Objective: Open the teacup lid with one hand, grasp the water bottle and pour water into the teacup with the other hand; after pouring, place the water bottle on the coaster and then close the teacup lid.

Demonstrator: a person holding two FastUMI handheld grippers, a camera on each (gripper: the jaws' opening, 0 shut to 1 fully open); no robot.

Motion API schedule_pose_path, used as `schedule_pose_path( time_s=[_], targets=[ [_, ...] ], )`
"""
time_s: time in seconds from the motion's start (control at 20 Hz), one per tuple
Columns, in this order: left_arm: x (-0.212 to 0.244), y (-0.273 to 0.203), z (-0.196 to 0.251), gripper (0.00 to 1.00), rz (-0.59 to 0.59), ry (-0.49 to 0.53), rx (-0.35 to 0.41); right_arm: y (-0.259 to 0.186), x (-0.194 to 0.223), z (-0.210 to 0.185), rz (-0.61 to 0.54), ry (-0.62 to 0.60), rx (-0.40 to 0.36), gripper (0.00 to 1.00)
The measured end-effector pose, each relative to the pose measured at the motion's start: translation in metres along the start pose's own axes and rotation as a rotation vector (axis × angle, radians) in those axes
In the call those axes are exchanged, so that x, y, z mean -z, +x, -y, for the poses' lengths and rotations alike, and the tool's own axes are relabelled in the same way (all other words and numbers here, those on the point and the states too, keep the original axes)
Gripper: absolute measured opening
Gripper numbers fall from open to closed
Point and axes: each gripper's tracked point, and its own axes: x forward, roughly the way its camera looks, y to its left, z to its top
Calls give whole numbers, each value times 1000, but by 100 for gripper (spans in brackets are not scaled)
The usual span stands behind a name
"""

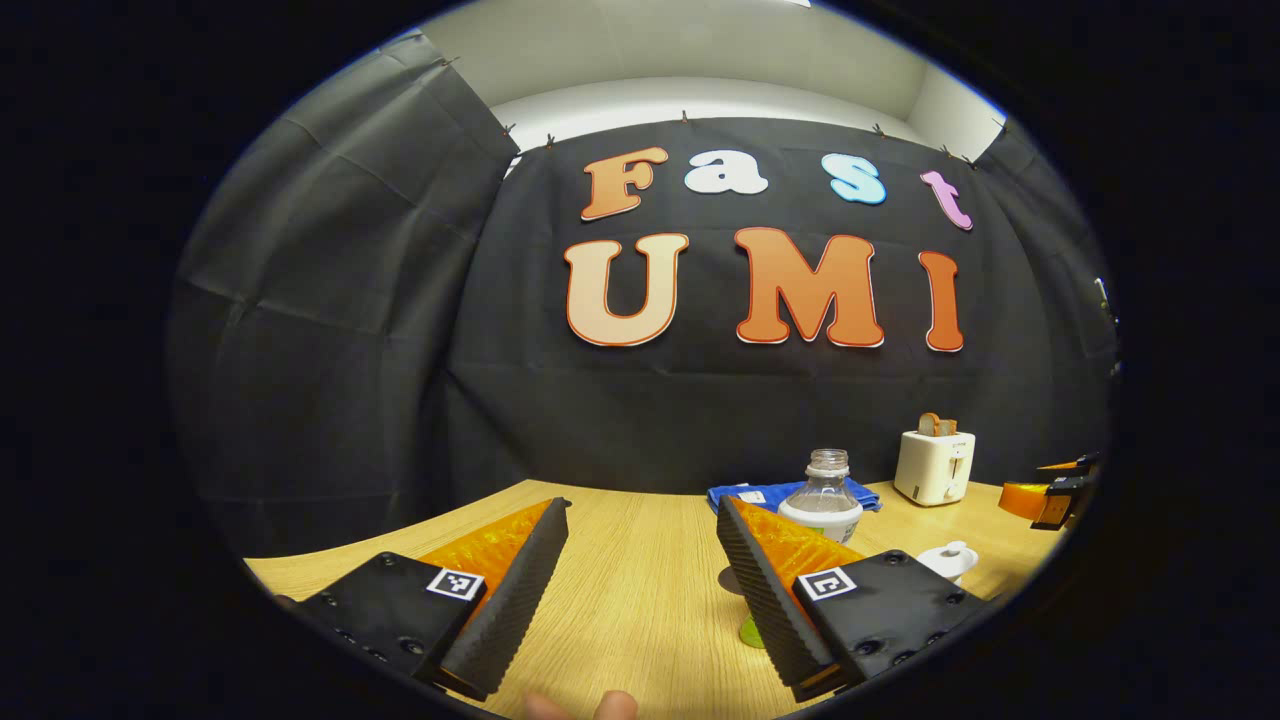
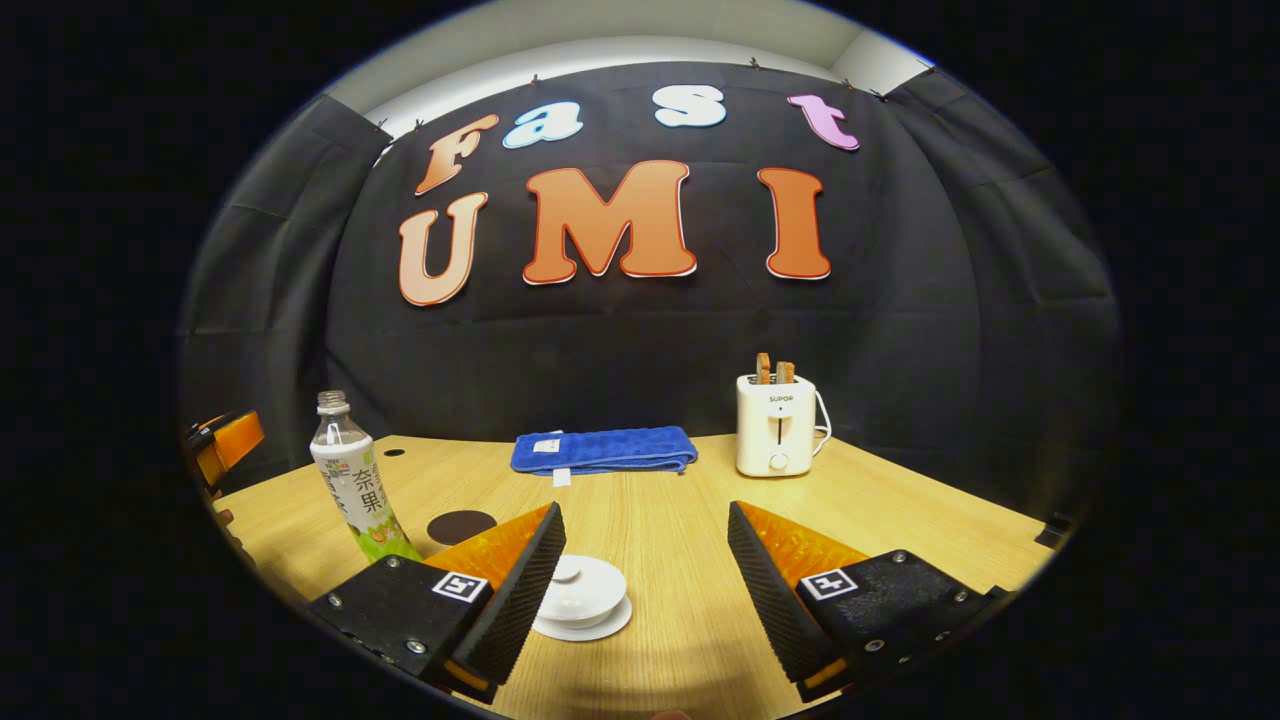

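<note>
Both tongs spread, nothing held: right tongs [image 2: 640, 570], left tongs [image 1: 640, 560]. White lidded teacup [image 2: 582, 595] on saucer; clear uncapped bottle [image 2: 352, 480] upright beside dark coaster [image 2: 461, 525].

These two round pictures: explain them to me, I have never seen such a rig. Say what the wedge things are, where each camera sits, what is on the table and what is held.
A person holds a two-finger gripper in each hand, and a camera rides on each. The wedges at the bottom are that gripper's own fingers. The left gripper and the right gripper are both open and hold nothing.

On the wooden table stand a water bottle with no cap visible, a dark round coaster beside it, a white lidded teacup on a saucer, a folded blue towel and a white toaster with toast in it. The right gripper view looks towards the teacup; the left gripper view has the bottle just behind its own finger.
</note>
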Motion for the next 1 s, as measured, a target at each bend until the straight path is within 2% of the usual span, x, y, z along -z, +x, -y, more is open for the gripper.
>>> schedule_pose_path(
  time_s=[0.15,0.4,0.7,1.0],
  targets=[
    [1,0,-2,98,-3,-1,-5,8,5,-18,-29,-4,-37,98],
    [5,1,-9,98,-13,0,-16,25,12,-33,-44,-66,-43,98],
    [13,6,-17,98,-32,1,-36,41,40,-49,-136,-97,-76,95],
    [20,11,-20,98,-45,-3,-45,47,54,-53,-174,-106,-96,69]
  ],
)
